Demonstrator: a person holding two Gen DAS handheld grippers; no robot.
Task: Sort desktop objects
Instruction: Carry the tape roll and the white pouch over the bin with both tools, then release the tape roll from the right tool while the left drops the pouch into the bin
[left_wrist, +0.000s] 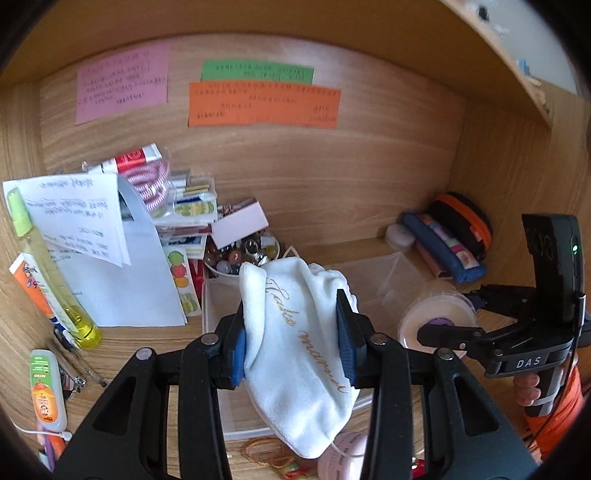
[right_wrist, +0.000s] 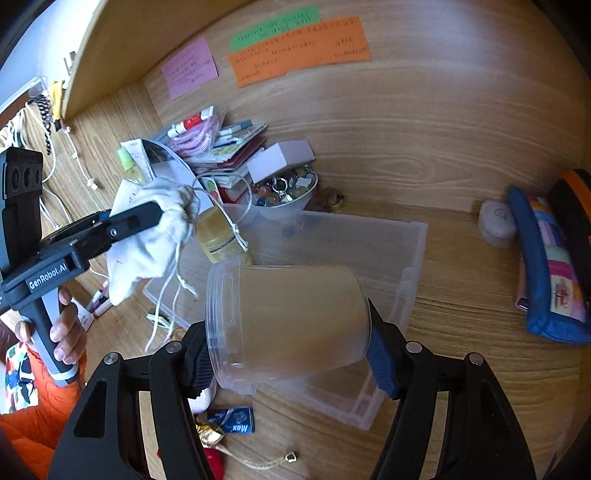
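Left wrist view: the left tongs (left_wrist: 295, 343) are clamped on a white velvet drawstring pouch (left_wrist: 299, 354) with gold script lettering, above a clear plastic tray (left_wrist: 218, 306) on the wooden bench (left_wrist: 369, 192). The right tongs (right_wrist: 291, 354) — marked "DAS" — grip a clear plastic tub (right_wrist: 288, 321) lying sideways over that tray.

Layout as it sits: shallow tray (right_wrist: 413, 258) mid-desk (right_wrist: 461, 155). Bowl of beads (right_wrist: 291, 190) right behind tray, small box (right_wrist: 280, 157) resting on bowl rim. Paper pile (left_wrist: 110, 258) left of bowl, spray bottle (left_wrist: 48, 266) lying on pile's left edge. Pencil cases (right_wrist: 550, 266) well off to right, by side wall. Notes (left_wrist: 264, 105) stuck on back panel. Left tool (left_wrist: 291, 341) has pouch (left_wrist: 295, 350) over tray's left end, right tool (right_wrist: 291, 363) has tub (right_wrist: 291, 321) above tray's near edge.
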